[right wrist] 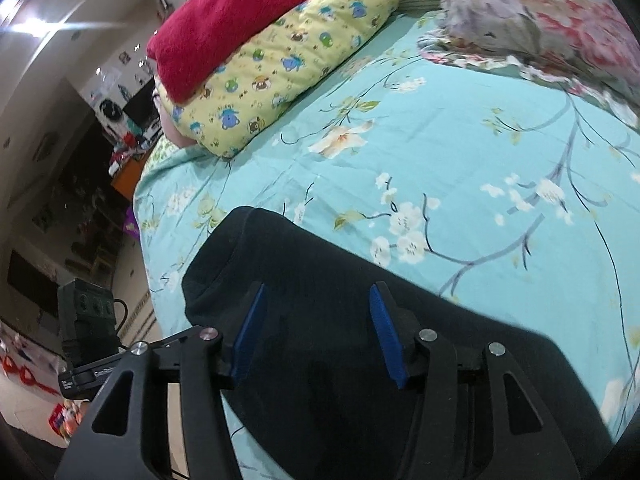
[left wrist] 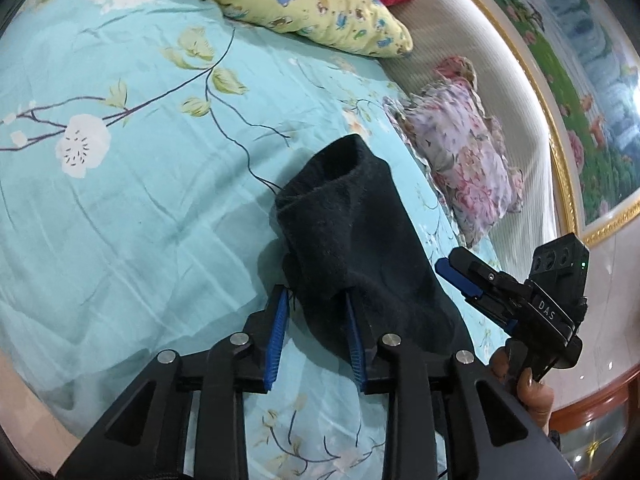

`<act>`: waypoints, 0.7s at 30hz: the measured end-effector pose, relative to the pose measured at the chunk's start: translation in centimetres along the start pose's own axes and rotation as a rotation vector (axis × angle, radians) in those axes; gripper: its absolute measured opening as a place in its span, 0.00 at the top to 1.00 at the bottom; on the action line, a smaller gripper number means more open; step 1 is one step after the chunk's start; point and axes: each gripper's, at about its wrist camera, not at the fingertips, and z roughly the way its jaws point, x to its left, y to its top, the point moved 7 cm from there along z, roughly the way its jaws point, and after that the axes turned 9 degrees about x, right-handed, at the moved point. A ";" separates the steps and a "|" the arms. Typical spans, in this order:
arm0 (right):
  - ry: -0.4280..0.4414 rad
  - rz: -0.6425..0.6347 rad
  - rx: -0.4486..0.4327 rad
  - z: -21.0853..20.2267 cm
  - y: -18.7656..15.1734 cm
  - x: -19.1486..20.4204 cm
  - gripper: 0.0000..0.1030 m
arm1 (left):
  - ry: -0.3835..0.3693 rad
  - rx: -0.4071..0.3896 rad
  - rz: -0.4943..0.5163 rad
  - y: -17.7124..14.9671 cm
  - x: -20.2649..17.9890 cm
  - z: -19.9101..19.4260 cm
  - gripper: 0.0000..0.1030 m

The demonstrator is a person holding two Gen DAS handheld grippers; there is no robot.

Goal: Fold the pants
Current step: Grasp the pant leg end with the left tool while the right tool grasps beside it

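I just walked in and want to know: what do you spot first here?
The black pants lie in a dark heap on the bright turquoise flowered bedsheet, right in front of both tongs, whose blue pads stand apart. Farther back a yellow cartoon pillow lies under a red blanket.

Two black handheld grippers with blue finger pads

The left gripper point(left wrist: 316, 328) and right gripper point(right wrist: 316, 332) share black linkage arms, round silver pivot screws and ribbed blue pads point(right wrist: 384, 336). The right one's body bears white "DAS" lettering and a small green light beside three round sockets.
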 end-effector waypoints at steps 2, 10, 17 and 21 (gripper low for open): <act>-0.002 -0.015 0.018 0.6 0.4 0.1 0.47 | -0.015 0.007 -0.018 0.3 0.2 0.4 0.71; -0.026 -0.131 0.093 3.4 3.3 1.0 0.47 | -0.048 0.019 -0.043 0.8 0.6 1.4 0.70; 0.004 -0.228 0.152 5.2 4.4 3.3 0.47 | -0.054 0.013 -0.062 0.4 1.0 1.1 0.70; -0.025 -0.257 0.184 6.5 4.7 3.3 0.47 | -0.043 -0.007 -0.079 0.3 1.3 0.7 0.68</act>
